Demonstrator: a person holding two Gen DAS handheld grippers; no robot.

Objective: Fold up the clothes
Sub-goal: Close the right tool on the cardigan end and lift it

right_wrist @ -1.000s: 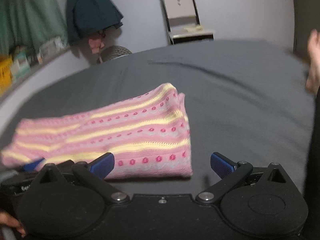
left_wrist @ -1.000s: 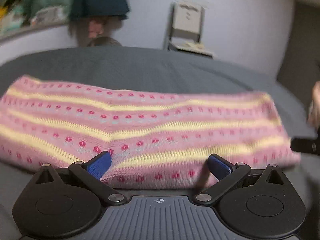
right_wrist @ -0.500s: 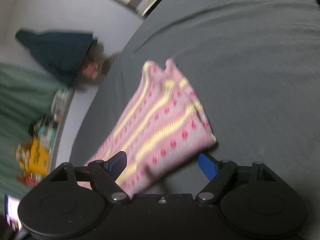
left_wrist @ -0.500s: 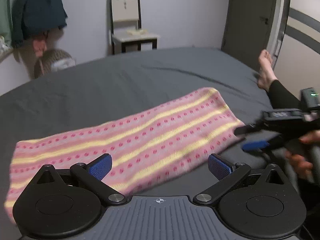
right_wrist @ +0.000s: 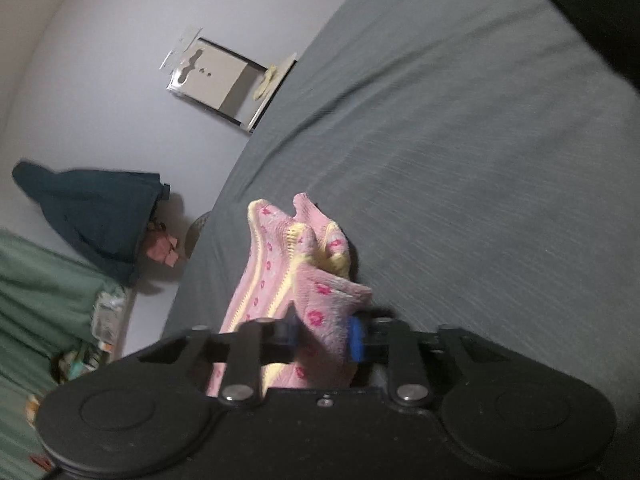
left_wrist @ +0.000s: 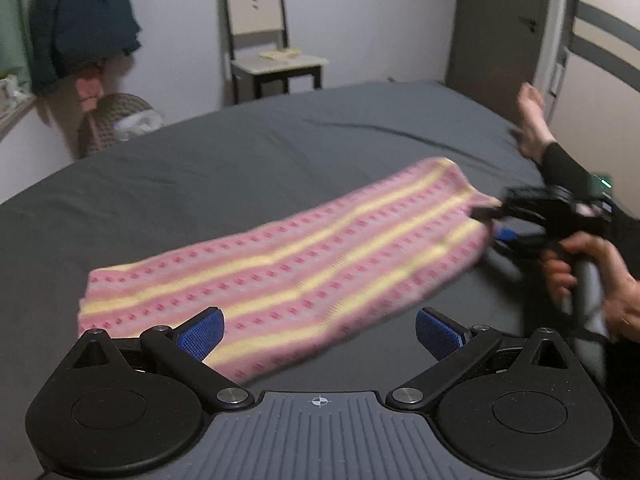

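A pink knit garment (left_wrist: 288, 256) with yellow stripes and red dots lies folded in a long band on the dark grey bed (left_wrist: 240, 160). My left gripper (left_wrist: 318, 330) hovers open over its near edge, blue pads wide apart and holding nothing. At the garment's right end a hand holds my right gripper (left_wrist: 490, 224), turned on its side. In the right wrist view that gripper (right_wrist: 322, 336) is shut on the garment (right_wrist: 304, 264), whose end bunches up between the blue pads.
A chair (left_wrist: 264, 36) stands against the far wall beyond the bed. A dark coat (left_wrist: 80, 24) hangs at the left above a woven basket (left_wrist: 116, 120). A bare foot (left_wrist: 532, 124) rests on the bed at the right, near a door (left_wrist: 500, 20).
My right gripper has closed on the right end of the garment, which now bunches between its pads. My left gripper has drawn back slightly and stays open.
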